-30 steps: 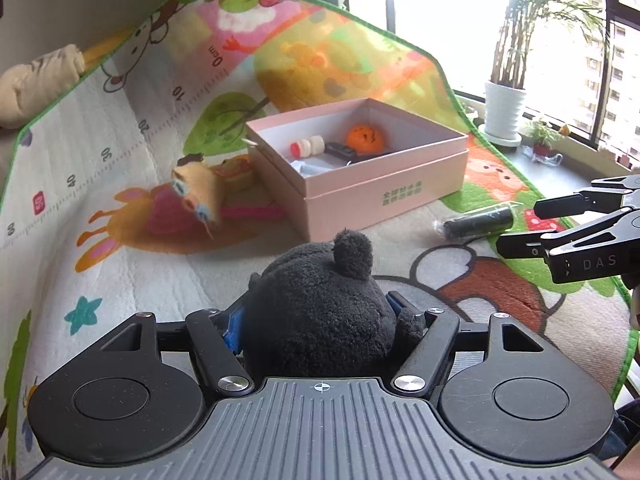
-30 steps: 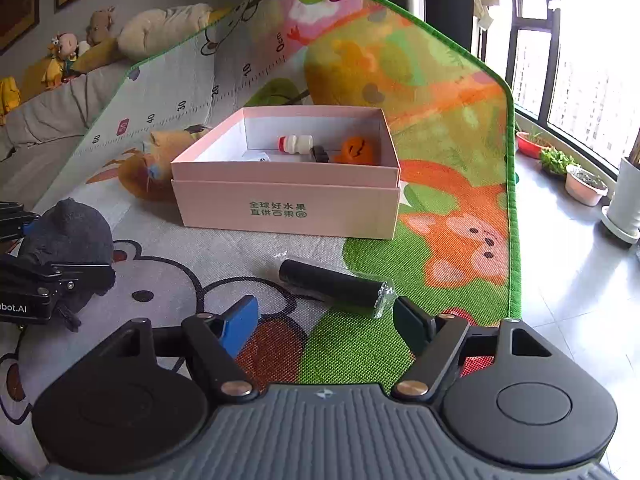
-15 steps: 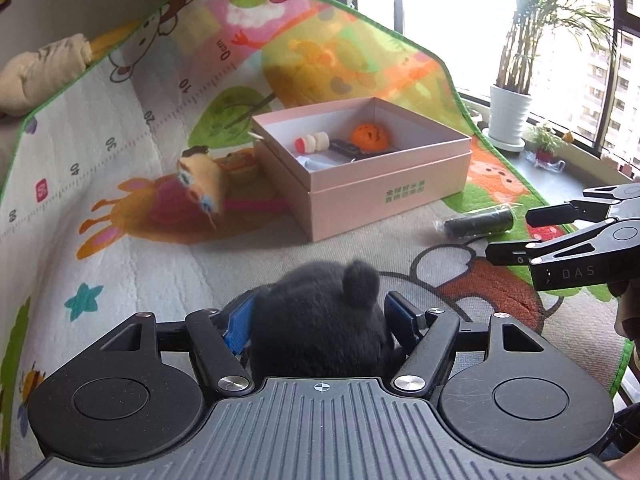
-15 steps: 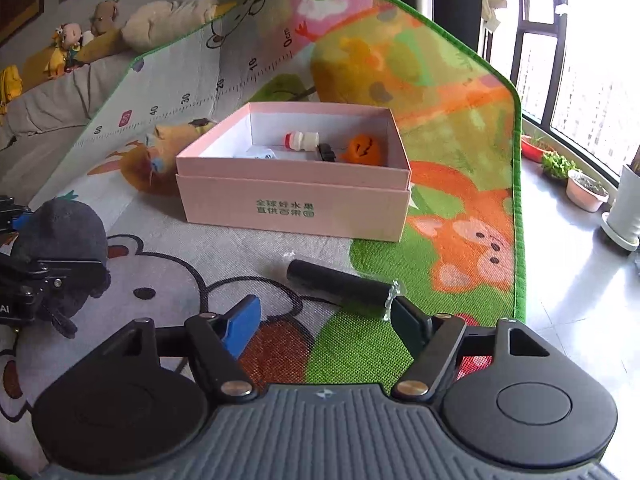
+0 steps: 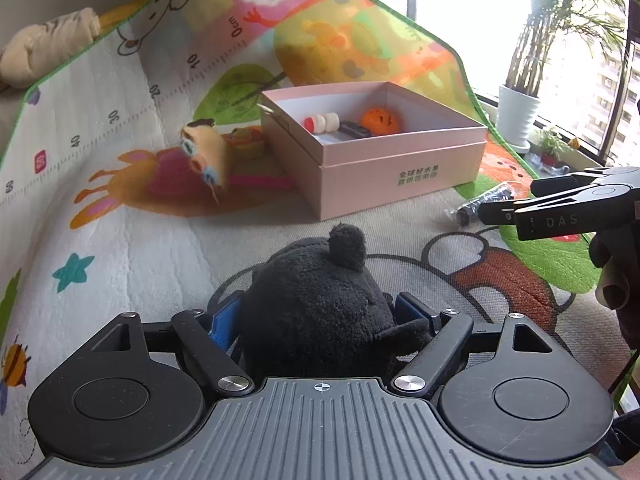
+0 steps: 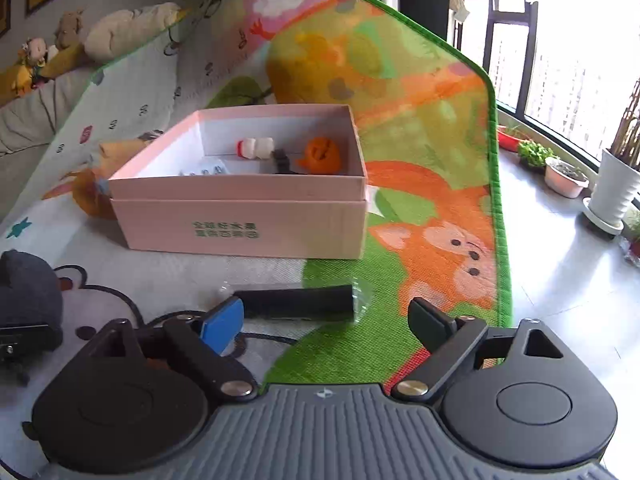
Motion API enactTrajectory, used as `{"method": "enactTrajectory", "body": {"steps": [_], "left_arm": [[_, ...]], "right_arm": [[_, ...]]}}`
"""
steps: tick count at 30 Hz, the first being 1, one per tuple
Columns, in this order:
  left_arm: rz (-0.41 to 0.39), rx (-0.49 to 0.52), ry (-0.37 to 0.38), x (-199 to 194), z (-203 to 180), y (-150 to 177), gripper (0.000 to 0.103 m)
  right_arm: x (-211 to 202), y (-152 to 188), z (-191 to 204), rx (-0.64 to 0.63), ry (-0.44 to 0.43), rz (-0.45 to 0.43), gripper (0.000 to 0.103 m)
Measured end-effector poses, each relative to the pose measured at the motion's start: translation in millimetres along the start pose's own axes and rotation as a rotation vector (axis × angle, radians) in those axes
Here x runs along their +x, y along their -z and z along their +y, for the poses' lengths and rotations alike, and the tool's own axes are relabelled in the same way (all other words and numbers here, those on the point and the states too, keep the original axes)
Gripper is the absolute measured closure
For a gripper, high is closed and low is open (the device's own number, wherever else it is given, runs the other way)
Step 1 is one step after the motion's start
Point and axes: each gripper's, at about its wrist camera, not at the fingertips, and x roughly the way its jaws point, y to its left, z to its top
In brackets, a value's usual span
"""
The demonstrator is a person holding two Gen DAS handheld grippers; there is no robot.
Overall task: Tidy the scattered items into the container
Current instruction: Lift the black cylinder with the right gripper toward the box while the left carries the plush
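The left gripper [image 5: 320, 316] is clamped on a black plush toy [image 5: 320, 304], its blue-padded fingers [image 5: 224, 322] pressed into the fleece on both sides. The toy looks light and very soft, so it will squash rather than slip; a hold across the thick body, as here, seems safer than pinching the small round ear at 12 o'clock.

The pink cardboard box [image 5: 400, 172] sits at about 12 o'clock from the left gripper, open-topped, with a small white bottle with a red cap [image 6: 256, 148], an orange ball toy [image 6: 322, 154] and a dark item inside.

The right gripper [image 6: 326, 318] has its jaws wide apart, just in front of a black cylinder in clear wrap [image 6: 296, 302] lying crosswise on the play mat [image 6: 420, 92] at 12 o'clock. It looks stiff and light, and the wrap is probably slippery, so a grip across its middle seems best. An orange plush toy [image 5: 208, 152] lies at 9 o'clock from the box, touching or nearly touching it.
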Motion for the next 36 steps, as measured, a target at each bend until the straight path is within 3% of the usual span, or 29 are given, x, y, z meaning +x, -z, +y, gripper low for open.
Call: {"method": "enactTrajectory", "body": {"steps": [3,7,9,24,33,36], "left_arm": [[0.003,-0.002,-0.001,-1,1,1,0.014],[-0.001,-0.015,0.001,-4,2,1,0.011],[-0.006,-0.016,0.005,-6,2,1,0.009],[0.008,-0.017,-0.028,4,-1,-2,0.008],[0.011,0.02,-0.04,9,-8,-2,0.018],[0.008,0.028,-0.045,8,-8,-4,0.026]], "right_arm": [[9,-4,13,-0.08,0.019,-0.004,0.004],[25,-11,11,-0.093,0.005,0.039,0.005],[27,-12,12,-0.094,-0.012,0.053,0.021],[-30,1,25,-0.128,-0.094,-0.003,0.022],[-41,7,28,-0.129,-0.121,-0.006,0.022],[-46,10,30,-0.132,-0.137,-0.002,0.022]]}}
